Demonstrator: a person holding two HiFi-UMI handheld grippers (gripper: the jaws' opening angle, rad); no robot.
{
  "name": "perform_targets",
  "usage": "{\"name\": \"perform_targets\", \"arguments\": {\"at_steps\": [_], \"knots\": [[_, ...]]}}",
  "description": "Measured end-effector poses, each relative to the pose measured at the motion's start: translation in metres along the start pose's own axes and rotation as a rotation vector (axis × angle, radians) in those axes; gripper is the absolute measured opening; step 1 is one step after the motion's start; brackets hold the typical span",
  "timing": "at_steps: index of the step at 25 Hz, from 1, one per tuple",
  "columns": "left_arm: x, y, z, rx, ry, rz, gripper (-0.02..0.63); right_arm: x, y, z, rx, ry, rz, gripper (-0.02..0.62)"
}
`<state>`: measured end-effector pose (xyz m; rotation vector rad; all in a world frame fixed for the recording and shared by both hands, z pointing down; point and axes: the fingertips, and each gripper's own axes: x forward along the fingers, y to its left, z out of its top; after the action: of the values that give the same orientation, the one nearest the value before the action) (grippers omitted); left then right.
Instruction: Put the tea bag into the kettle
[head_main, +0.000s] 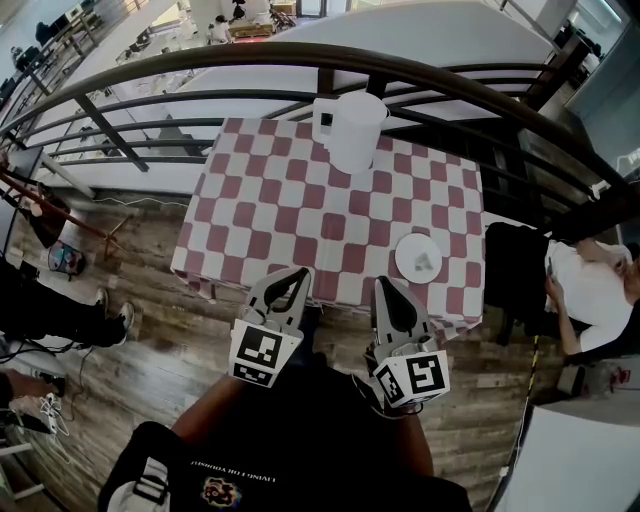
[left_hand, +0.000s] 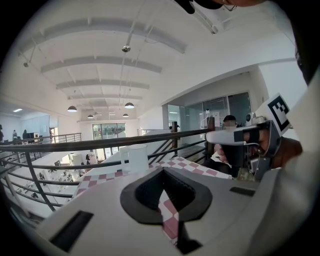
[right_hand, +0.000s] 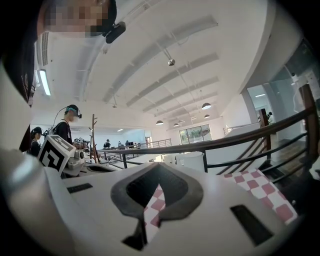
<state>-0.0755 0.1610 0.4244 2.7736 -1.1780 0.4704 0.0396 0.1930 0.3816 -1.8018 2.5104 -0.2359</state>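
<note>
Looking steeply down from the head camera, I see a table (head_main: 300, 200) covered in a red and white checked cloth, and I place everything else by it. A white kettle (head_main: 350, 130) with a handle stands upright at the table's far edge, near the middle. A small white plate (head_main: 403, 250) sits toward the table's near right corner, and the tea bag (head_main: 425, 262) lies on it, well apart from the kettle.

Both hand-held grippers hover side by side at the table's near edge, pointing across it. My left gripper (head_main: 298, 272) has its jaws brought together at the tips, with nothing between them and touching nothing. My right gripper (head_main: 385, 283) is likewise fully closed and empty, just short of the plate.

From the left gripper view, only checked cloth shows through the gap behind the closed tips, with the kettle (left_hand: 134, 159) beyond. The right gripper view shows the same.

A dark curved railing (head_main: 300, 60) runs past the table's far edge. A seated person (head_main: 590, 285) is beside the table's right side.
</note>
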Motion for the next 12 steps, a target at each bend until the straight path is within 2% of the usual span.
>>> {"name": "perform_targets", "arguments": {"at_steps": [12], "knots": [[0.038,0.000,0.013,-0.001,0.027,-0.018,-0.001,0.019,-0.034,-0.004,0.017,0.043,-0.018,0.012]]}}
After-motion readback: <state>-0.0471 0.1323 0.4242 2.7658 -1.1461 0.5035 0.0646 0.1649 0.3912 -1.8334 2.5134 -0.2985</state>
